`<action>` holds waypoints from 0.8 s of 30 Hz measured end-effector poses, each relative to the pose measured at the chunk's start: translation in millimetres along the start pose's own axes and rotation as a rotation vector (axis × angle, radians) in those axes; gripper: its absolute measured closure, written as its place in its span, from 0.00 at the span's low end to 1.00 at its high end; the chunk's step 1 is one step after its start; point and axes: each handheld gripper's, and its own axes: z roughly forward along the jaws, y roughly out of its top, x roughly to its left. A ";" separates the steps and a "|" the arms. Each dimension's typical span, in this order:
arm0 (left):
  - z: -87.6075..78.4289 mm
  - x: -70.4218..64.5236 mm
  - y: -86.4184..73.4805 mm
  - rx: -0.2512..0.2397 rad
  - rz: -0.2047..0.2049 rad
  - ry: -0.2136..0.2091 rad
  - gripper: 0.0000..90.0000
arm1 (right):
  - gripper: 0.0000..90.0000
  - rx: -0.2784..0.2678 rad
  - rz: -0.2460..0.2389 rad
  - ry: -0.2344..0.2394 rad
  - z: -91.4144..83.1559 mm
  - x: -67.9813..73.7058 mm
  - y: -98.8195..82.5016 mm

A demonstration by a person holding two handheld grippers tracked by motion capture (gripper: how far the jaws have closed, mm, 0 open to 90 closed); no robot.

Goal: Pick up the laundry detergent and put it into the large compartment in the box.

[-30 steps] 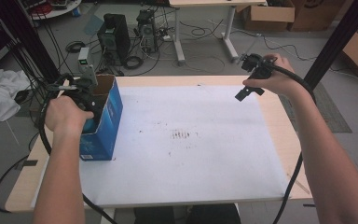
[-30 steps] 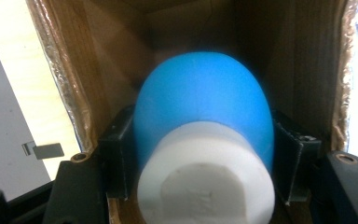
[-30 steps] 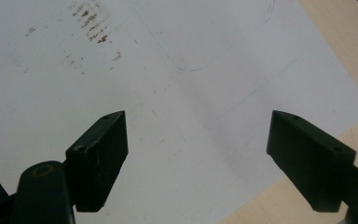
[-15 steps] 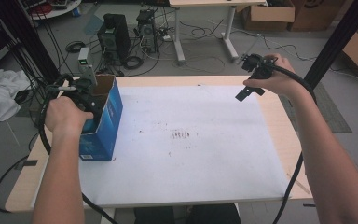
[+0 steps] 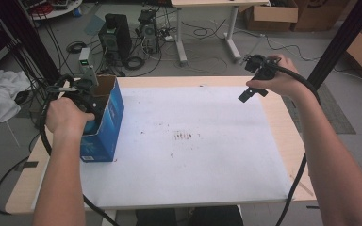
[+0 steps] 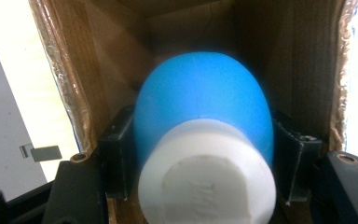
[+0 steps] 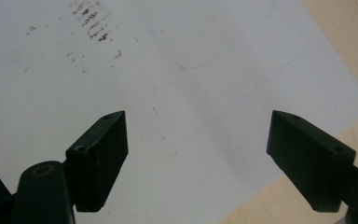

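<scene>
No change from the earlier frames: both hands and the blue carton [image 5: 104, 123] stand as they did a second ago.

The left gripper [image 6: 200, 154] reaches down into the open carton, its jaws clamped on either side of a blue bulb-shaped object [image 6: 200, 105] with a white end [image 6: 207, 175]. The carton's brown inner walls [image 6: 303, 60] stand close beside both jaws, leaving little side room.

The right gripper [image 7: 198, 158] hangs over the white sheet [image 7: 191, 56] with its jaws spread wide and nothing between them. The sheet's edge and bare table [image 7: 349, 51] lie just beyond one jaw, with open surface ahead.

In the high view the left hand [image 5: 66, 115] covers its gripper. The object's lower part is hidden; it is possibly a rubber bulb.
</scene>
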 end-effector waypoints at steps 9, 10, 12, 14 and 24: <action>0.2 0.3 -0.1 -0.006 -0.001 0.000 0.41 | 0.23 0.003 0.000 -0.001 0.1 0.3 -0.1; 0.1 0.3 -0.2 -0.005 0.000 0.000 0.41 | 0.23 0.002 0.000 -0.002 0.0 0.3 -0.1; 0.0 0.4 -0.3 -0.006 -0.001 0.000 0.41 | 0.23 0.002 0.001 -0.001 -0.1 0.2 -0.1; 0.1 0.4 -0.6 -0.008 -0.004 -0.002 0.41 | 0.23 0.001 0.001 -0.002 -0.5 0.5 -0.1; -0.2 0.8 -1.0 -0.016 -0.005 0.004 0.41 | 0.23 0.002 0.001 -0.002 -1.7 1.4 -0.7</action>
